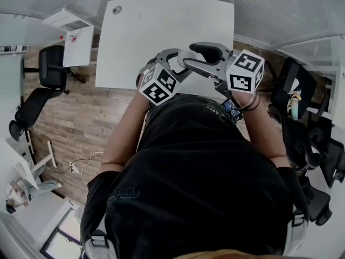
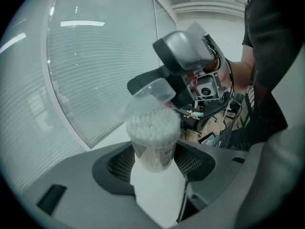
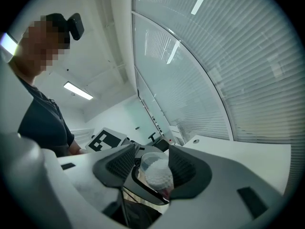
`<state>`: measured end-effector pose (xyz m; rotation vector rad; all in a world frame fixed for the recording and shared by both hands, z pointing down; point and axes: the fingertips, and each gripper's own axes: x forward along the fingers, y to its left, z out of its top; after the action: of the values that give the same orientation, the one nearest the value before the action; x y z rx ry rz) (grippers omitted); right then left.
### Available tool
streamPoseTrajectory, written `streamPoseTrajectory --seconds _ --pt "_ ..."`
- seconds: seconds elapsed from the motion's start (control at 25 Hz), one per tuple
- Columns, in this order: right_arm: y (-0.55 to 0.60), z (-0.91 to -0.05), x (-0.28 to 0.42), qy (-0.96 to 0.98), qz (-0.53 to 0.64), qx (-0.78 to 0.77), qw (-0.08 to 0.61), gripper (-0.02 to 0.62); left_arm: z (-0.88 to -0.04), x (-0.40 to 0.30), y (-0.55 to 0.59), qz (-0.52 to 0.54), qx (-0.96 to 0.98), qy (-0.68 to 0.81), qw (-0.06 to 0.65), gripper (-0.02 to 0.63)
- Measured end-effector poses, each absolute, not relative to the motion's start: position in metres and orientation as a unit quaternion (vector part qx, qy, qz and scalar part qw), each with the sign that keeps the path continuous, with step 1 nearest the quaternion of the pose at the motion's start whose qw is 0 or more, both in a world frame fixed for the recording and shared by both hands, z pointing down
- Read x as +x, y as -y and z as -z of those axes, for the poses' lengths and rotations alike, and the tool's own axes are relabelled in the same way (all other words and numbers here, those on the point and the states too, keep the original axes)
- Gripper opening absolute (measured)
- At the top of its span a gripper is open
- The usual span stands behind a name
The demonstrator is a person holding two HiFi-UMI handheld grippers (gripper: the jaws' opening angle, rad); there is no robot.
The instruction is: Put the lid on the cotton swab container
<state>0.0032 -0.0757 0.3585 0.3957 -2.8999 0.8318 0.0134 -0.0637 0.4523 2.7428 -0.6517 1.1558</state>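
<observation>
The left gripper [image 2: 155, 162] has its jaws fairly wide and closed on the lower wall of the container [image 2: 153, 137], which it holds upright in the air at the near edge of the table [image 1: 161, 36]. The right gripper [image 3: 153, 168] has its jaws closed on opposite sides of the lid [image 2: 151, 92]. The lid sits tilted just above the swab heads, and I cannot tell whether it touches them.

Both pieces look like thin, clear plastic: light, slick, and stiff enough to hold shape but likely to flex under a hard squeeze. The container is probably best held low on its wall, as it is now, which leaves the rim free. The lid is probably best held lightly by its rim so that it stays round. The swabs stand loose and packed up to the rim, so a tilted lid could catch on them.
</observation>
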Motion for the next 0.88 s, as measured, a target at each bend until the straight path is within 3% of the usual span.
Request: streamPoseTrajectory --seconds 0.28,0.64,0.88 --pt "0.076 -0.368 0.005 0.943 -0.293 0.146 0.057 0.222 -0.450 0.013 0.070 -0.380 0.895 0.229 0.039 0.267" --pt "0.083 -0.373 0.009 0.943 -0.257 0.197 0.083 0.152 -0.450 0.017 0.072 -0.382 0.891 0.242 0.034 0.267" --pt "0.083 -0.378 0.006 0.942 -0.229 0.221 0.107 0.150 -0.452 0.015 0.072 -0.386 0.888 0.247 0.039 0.267"
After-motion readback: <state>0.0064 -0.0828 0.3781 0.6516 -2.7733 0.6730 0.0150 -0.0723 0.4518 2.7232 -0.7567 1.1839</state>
